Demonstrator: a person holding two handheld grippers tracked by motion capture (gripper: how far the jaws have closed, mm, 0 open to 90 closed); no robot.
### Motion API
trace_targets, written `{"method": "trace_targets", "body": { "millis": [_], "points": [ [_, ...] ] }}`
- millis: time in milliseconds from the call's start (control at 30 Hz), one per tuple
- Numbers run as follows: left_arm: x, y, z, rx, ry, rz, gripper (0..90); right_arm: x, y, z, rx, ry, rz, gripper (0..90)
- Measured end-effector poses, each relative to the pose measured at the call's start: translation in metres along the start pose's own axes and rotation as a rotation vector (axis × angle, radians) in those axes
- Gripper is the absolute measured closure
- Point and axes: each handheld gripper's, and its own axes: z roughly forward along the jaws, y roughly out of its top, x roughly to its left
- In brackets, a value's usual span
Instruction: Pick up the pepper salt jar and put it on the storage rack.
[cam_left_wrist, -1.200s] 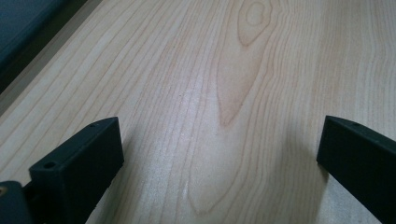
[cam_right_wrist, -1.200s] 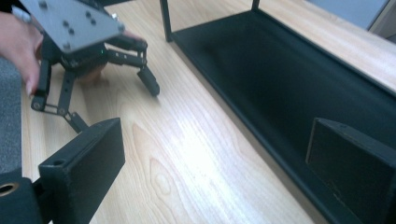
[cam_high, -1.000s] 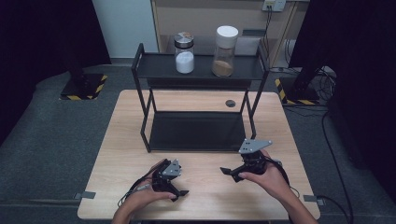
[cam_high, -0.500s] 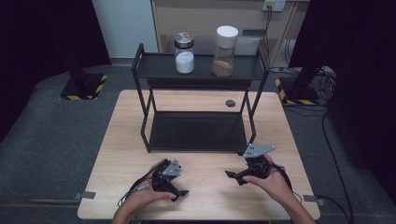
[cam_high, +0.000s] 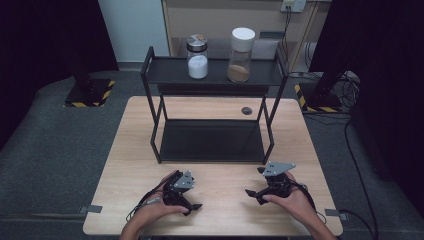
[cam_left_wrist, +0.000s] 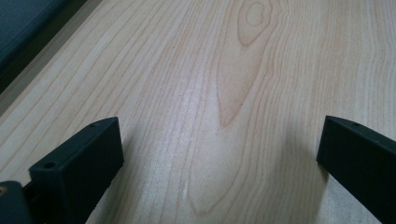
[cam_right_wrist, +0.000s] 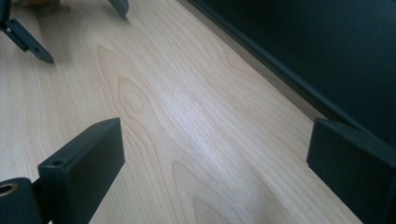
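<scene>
My left gripper (cam_high: 191, 202) rests low over the wooden table (cam_high: 220, 172) near its front edge, held in a hand. In the left gripper view its jaws stand wide apart, and the left gripper (cam_left_wrist: 219, 135) is open over bare wood. My right gripper (cam_high: 254, 181) sits to the right of it, pointing left across the table. In the right gripper view the right gripper (cam_right_wrist: 215, 140) is open with nothing between its fingers. The left gripper's black jaw tips (cam_right_wrist: 29, 43) appear at that view's top left.
A black two-tier rack (cam_high: 212, 142) stands mid-table just beyond both grippers. Its top shelf holds a jar of white powder (cam_high: 197, 56) and a white-lidded jar with brown contents (cam_high: 241, 48). A small dark disc (cam_high: 246, 110) lies behind the rack. The rack's dark lower shelf (cam_right_wrist: 317, 51) runs alongside the right gripper.
The right gripper has drifted slightly toward the table's front right, still open. The left gripper has stayed put.
</scene>
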Motion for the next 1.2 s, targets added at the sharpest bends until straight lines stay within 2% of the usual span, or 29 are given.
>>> {"method": "trace_targets", "body": {
  "millis": [600,967,1100,1200],
  "points": [
    [0.0,0.0,0.0,0.0,0.0,0.0,0.0,-0.004,-0.009,0.005,0.03,-0.012,0.01,4.9],
    [0.0,0.0,0.0,0.0,0.0,0.0,0.0,-0.005,-0.009,0.013,0.092,-0.035,0.017,5.4],
    [0.0,0.0,0.0,0.0,0.0,-0.001,0.0,-0.003,-0.008,0.016,0.122,-0.045,0.0,5.5],
    [0.0,0.0,0.0,0.0,0.001,-0.001,0.0,-0.002,-0.01,0.017,0.121,-0.048,0.009,5.1]
  ]
}}
